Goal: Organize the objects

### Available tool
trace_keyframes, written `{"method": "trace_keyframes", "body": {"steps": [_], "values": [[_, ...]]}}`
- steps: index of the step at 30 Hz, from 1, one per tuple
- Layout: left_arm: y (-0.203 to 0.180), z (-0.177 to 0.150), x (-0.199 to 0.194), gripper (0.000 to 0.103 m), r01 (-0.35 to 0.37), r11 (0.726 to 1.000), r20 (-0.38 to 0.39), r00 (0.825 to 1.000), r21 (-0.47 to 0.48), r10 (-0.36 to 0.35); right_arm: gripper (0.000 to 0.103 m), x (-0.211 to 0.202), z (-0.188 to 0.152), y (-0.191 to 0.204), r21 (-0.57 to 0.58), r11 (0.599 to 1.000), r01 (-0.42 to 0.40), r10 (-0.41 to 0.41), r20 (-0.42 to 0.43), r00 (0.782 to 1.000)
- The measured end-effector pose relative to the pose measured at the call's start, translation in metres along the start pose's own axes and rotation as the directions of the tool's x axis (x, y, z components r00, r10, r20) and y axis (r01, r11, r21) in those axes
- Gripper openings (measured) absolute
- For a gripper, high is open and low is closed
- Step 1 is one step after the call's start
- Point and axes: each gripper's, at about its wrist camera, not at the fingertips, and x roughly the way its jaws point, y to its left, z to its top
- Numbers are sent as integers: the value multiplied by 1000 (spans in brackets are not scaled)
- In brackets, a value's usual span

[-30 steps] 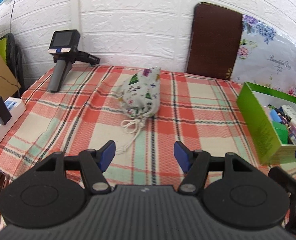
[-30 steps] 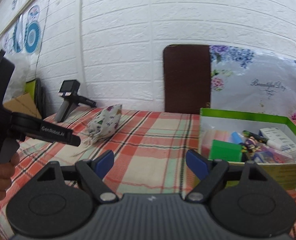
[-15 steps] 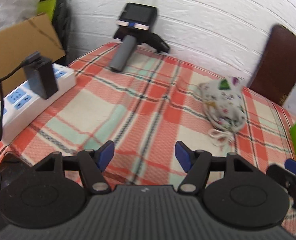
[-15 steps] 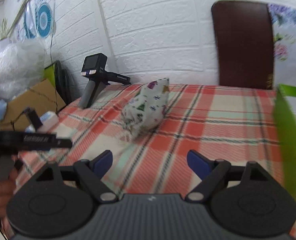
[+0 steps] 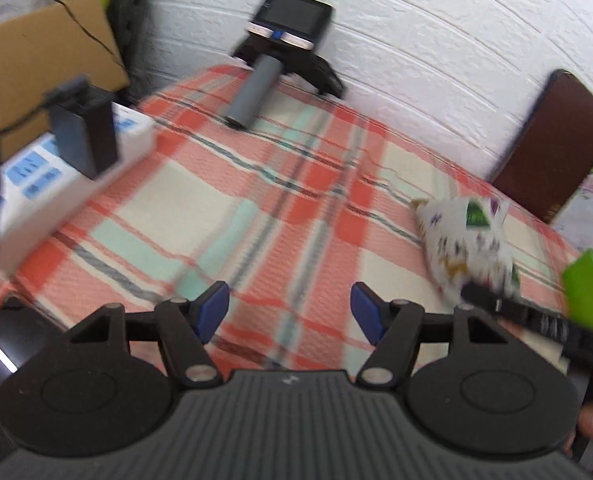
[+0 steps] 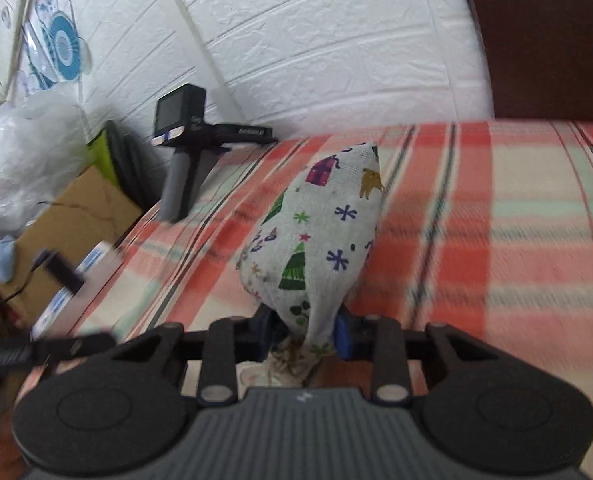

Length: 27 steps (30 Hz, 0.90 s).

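A white drawstring pouch (image 6: 320,236) printed with trees and stars lies on the red plaid tablecloth (image 6: 496,220). My right gripper (image 6: 306,336) is shut on the pouch's gathered neck, its blue pads pressing both sides. In the left wrist view the pouch (image 5: 468,248) lies at the right, with the right gripper's dark body across its near end. My left gripper (image 5: 290,312) is open and empty above the cloth (image 5: 256,200), left of the pouch. A corner of the green box (image 5: 588,288) shows at the right edge.
A spare handheld gripper with a small screen (image 5: 280,60) lies at the table's far left corner, also seen in the right wrist view (image 6: 188,148). A white power strip with a black adapter (image 5: 68,152) sits on the left edge. A cardboard box (image 6: 68,216) stands beside the table. A brown chair back (image 5: 552,140) stands against the wall.
My right gripper moved in to the pouch and closed on its neck. My left gripper swung left, so the pouch and green box now sit at the right of its view.
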Motion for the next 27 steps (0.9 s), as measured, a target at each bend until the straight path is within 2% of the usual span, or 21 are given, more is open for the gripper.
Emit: {"method": "trace_keyframes", "body": {"steps": [2, 4, 6, 8, 9, 10, 11, 12, 16, 19, 21, 22, 24, 25, 26, 27], "values": [[-16, -8, 2, 69, 86, 996, -43, 995, 14, -85, 28, -35, -26, -10, 11, 999, -32, 33, -23, 999], [-37, -20, 2, 69, 169, 984, -88, 983, 52, -164, 29, -72, -52, -20, 26, 998, -52, 53, -39, 998], [-57, -32, 1, 71, 255, 963, -133, 961, 80, -244, 30, -109, -77, -27, 35, 998, -57, 59, -34, 998], [-77, -44, -3, 72, 321, 940, -173, 938, 113, -299, 38, -139, -98, -28, -10, 1000, -22, 22, -13, 1000], [-86, -50, -6, 76, 345, 930, -189, 929, 130, -318, 53, -150, -106, -27, -38, 999, 12, -12, -1, 1000], [-93, -55, -10, 82, 364, 921, -201, 921, 142, -333, 77, -158, -112, -26, -60, 997, 42, -41, 12, 999], [-99, -60, -13, 85, 376, 914, -207, 917, 152, -342, 87, -165, -115, -26, -75, 995, 72, -69, 40, 997], [-104, -64, -15, 88, 378, 911, -210, 916, 163, -343, 91, -172, -118, -26, -90, 992, 92, -85, 75, 994], [-121, -75, -19, 92, 354, 912, -216, 926, 207, -310, 92, -177, -112, -31, -84, 993, 87, -77, 110, 991], [-123, -74, -9, 95, 346, 924, -229, 924, 166, -305, 97, -165, -103, -29, -140, 988, 70, -54, 111, 992], [-126, -76, 1, 95, 359, 924, -257, 912, 129, -319, 98, -150, -97, -26, -187, 980, 61, -43, 99, 994], [-129, -79, 7, 90, 375, 920, -277, 902, 117, -332, 98, -140, -93, -26, -194, 979, 58, -41, 91, 995], [-137, -85, 19, 70, 418, 902, -312, 876, 111, -368, 96, -117, -90, -26, -196, 980, 36, -27, 49, 998], [-141, -86, 17, 56, 435, 893, -309, 871, 119, -383, 87, -111, -90, -24, -211, 977, 36, -24, 58, 998], [-146, -84, 14, 54, 427, 896, -308, 875, 125, -374, 84, -110, -89, -20, -224, 973, 56, -41, 70, 997], [-151, -82, 7, 49, 419, 895, -296, 883, 150, -364, 75, -113, -87, -16, -218, 974, 62, -45, 82, 996]]}}
